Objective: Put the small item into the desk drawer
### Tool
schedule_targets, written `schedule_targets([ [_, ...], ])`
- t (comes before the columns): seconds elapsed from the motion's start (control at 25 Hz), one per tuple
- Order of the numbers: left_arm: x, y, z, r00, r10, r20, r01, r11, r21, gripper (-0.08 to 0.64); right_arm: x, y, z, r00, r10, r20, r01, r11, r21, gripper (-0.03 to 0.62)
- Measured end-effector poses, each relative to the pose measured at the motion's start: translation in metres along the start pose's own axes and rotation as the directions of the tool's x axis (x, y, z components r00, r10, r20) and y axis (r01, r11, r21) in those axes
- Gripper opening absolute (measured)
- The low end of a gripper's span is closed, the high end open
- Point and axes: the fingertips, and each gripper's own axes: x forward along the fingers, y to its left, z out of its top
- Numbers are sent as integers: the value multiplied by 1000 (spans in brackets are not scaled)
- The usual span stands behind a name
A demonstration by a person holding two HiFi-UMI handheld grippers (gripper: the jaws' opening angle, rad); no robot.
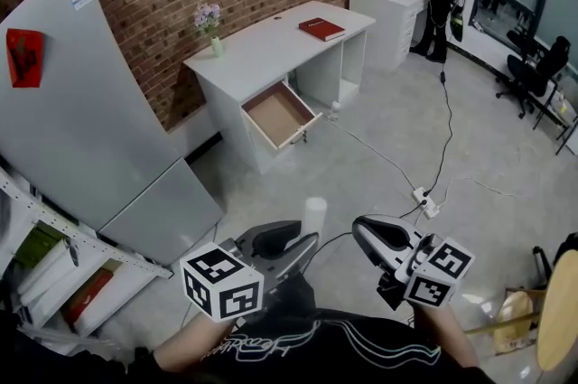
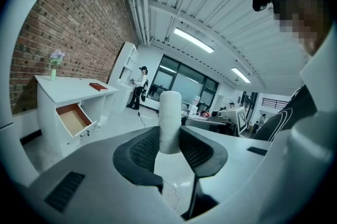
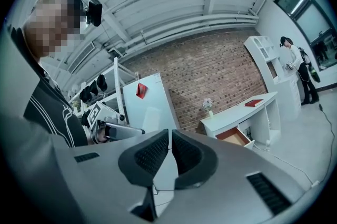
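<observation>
Gripper on left (image 2: 169,137) clamped round white cylinder (image 2: 169,109); gripper on right (image 3: 170,139) together, empty

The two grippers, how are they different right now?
The left gripper holds a white roll upright in its jaws; the right gripper holds nothing. The left gripper's jaws stand apart around the white roll; the right gripper's jaws are almost touching. Both have grey bodies and dark ribbed jaws.
</observation>
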Motion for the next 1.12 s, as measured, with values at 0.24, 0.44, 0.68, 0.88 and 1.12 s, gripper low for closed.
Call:
schedule_targets([
  [0.24, 20, 61, 14, 1000, -19, 24, 20, 999, -48, 135, 42, -39, 7, 1000, -2, -13, 1, 1000, -14, 50],
  [0.44, 44, 130, 45, 999, -30, 14, 30, 998, -55, 135, 96, -91, 19, 999, -35, -20, 35, 999, 11, 50],
  [0.68, 84, 231, 92, 999, -48, -23, 46, 996, -75, 135, 178, -166, 44, 998, -60, -30, 61, 997, 54, 51],
  [0.88, 123, 323, 115, 996, -62, -62, 54, 992, -116, 135, 246, -240, 55, 996, -83, -32, 86, 990, 115, 51],
  [1.12, 165, 427, 130, 995, -44, -92, 32, 991, -131, 135, 314, -320, 51, 987, -131, -95, 143, 979, 144, 51],
])
